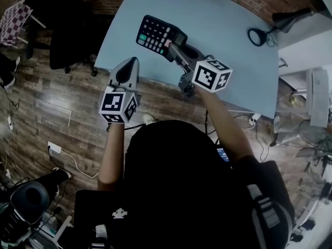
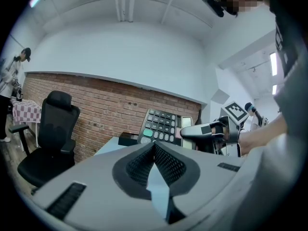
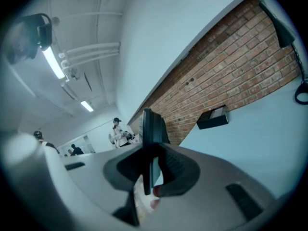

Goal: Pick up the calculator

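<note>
Left gripper [image 1: 132, 61] fingers pressed together, empty | right gripper [image 1: 170, 47] fingers pinching calculator [image 1: 154, 33] edge, tilted above table [image 1: 228, 61]

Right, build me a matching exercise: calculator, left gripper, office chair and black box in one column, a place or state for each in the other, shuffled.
Things:
1. calculator
2. left gripper
3. office chair
4. black box

Places or states:
A. on the wooden floor, beside the table
B. at the table's far edge, by the brick wall
C. shut on nothing
D. clamped in the right gripper

Pairs: 1-D, 2-C, 3-A, 4-B.
</note>
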